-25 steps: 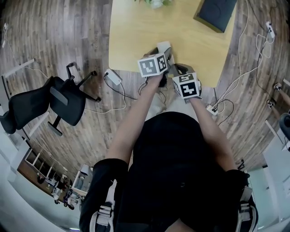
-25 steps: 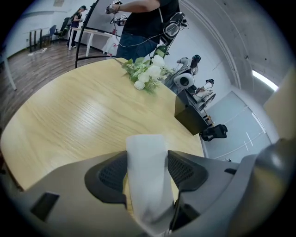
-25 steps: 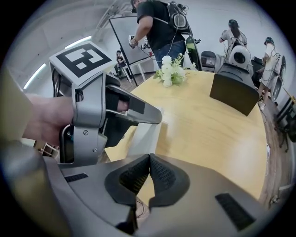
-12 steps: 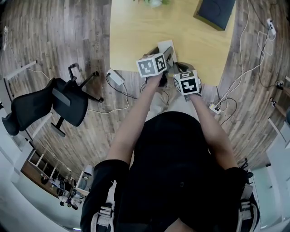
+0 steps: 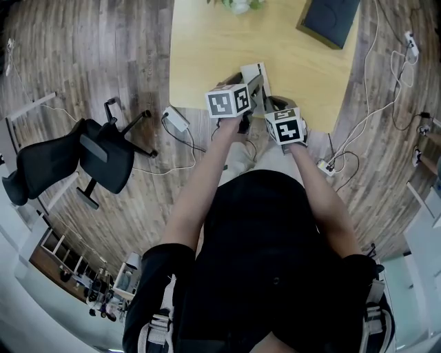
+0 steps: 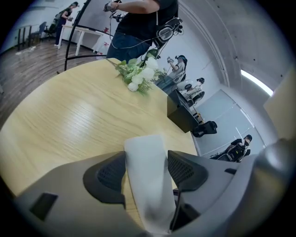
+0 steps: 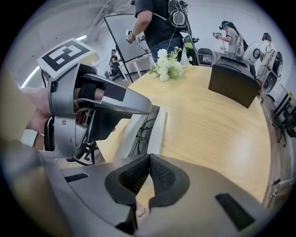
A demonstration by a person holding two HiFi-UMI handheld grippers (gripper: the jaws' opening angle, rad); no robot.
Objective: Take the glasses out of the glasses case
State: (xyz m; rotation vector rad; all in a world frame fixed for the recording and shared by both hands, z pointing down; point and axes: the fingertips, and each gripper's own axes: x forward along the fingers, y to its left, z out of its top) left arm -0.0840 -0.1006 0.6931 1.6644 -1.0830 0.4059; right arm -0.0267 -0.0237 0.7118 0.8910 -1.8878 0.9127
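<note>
I'm seeing a black short-sleeved shirt [image 5: 269,241] being worn | left gripper [image 6: 145,171], right gripper [image 7: 149,173] showing grey shells, black ribbed pads [image 6: 111,173] | each carrying a white cube [image 5: 227,101] with black square markers

Glasses case [image 5: 252,71] at near edge of table [image 5: 207,48]; flowers [image 5: 238,5] and box [image 5: 329,17] at far edge; chair [image 5: 69,158] on floor [image 5: 103,62], left.

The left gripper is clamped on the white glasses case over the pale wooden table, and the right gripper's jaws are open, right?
No: the right gripper has its jaws shut, not open, as the right gripper view shows. The left gripper is clamped on the white glasses case over the pale wooden table.
</note>
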